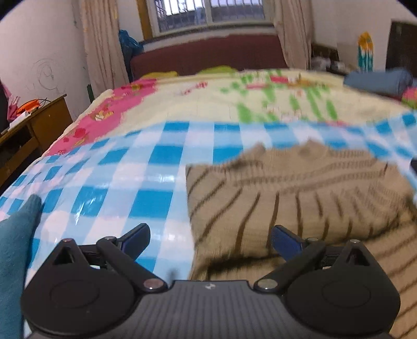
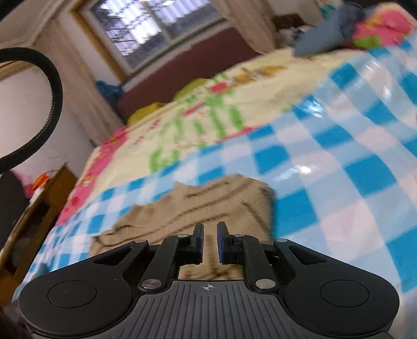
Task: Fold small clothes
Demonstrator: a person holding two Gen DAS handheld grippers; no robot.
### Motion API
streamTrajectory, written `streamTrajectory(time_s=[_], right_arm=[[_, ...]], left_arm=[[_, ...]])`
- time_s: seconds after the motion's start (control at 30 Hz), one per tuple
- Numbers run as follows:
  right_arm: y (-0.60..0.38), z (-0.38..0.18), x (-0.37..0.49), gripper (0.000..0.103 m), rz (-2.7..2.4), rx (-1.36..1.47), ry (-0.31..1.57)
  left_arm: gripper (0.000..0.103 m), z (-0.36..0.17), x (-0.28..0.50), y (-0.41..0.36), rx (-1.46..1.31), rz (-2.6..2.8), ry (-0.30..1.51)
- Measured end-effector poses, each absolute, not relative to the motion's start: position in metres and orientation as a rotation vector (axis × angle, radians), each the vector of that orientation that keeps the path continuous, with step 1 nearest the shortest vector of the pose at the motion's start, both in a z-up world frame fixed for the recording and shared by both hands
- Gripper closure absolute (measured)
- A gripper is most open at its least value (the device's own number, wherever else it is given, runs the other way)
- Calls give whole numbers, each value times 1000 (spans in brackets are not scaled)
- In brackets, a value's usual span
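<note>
Garment: beige knitted sweater point(image 1: 299, 193) with dark stripes, lying on the blue-and-white checked sheet point(image 1: 117, 167) spread over the bed.
Left wrist view, tongs: left tongs point(image 1: 210, 238) spread wide, nothing between the fingers; one blue finger over the checked sheet, the other over the near edge of the sweater.
Left wrist view only: teal cloth point(image 1: 15, 250) at the left edge; wooden cabinet point(image 1: 34, 125) beside the bed; rolled blue fabric point(image 1: 378, 80) far right; window point(image 1: 208, 13) straight ahead.
Right wrist view, tongs: right tongs point(image 2: 210, 234) nearly closed, a narrow gap left, pinching nothing; the sweater point(image 2: 208, 206) lies beyond and below the tips.
Right wrist view only: black braided cable point(image 2: 53, 104) looping at upper left; floral bedspread point(image 2: 208, 109) beyond the checked sheet; picture tilted and blurred.
</note>
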State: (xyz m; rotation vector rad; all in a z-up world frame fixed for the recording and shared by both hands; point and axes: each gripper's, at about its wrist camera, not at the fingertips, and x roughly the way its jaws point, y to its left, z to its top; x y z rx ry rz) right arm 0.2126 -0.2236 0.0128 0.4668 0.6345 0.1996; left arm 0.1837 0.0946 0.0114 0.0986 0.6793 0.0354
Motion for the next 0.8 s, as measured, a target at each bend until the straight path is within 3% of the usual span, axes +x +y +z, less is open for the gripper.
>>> streamTrajectory(time_s=[0.33,0.5,0.67,0.8], right_arm=[[-160,-36,249,90,373,295,850],[-189,-27,234,89,368,364,812],[-213,-21,235,77,244,345,770],[-230,-36,244,81,194,436,810]], left_arm=[[0,-26,209,91,189,41,789],[0,-23,199,109,101,31,788],[0,-21,203,104,155,75,759],[0,-29,207,114,122,86,804]])
